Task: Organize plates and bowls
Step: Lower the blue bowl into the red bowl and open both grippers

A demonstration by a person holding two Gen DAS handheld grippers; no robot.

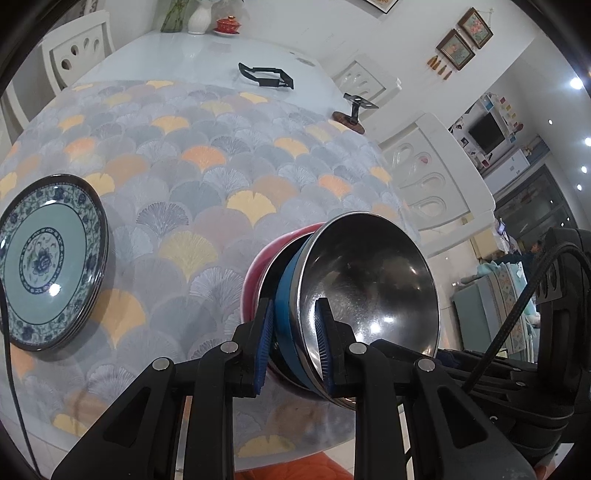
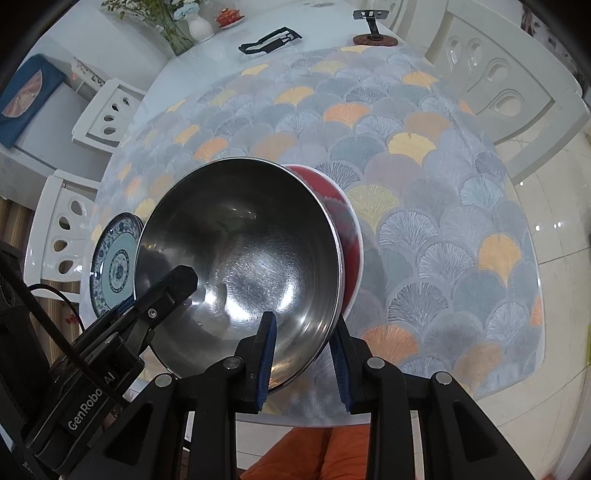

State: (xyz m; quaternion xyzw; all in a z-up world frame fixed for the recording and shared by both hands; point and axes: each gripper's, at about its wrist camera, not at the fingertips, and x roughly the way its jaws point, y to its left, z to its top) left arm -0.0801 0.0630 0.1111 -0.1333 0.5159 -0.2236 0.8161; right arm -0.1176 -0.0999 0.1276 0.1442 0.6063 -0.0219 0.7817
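A steel-lined blue bowl sits nested in a red bowl on the patterned table mat. My left gripper is shut on the blue bowl's near rim, one finger inside and one outside. In the right wrist view the same steel bowl rests in the red bowl. My right gripper straddles the bowls' rim, with a gap showing at the outer finger, so it looks open. The left gripper's finger shows on the opposite rim. A stack of blue-green patterned plates lies at the left and also shows in the right wrist view.
A black bracket and a small stand on a wooden base lie on the far table. A vase and a red lidded cup stand at the far edge. White chairs surround the table.
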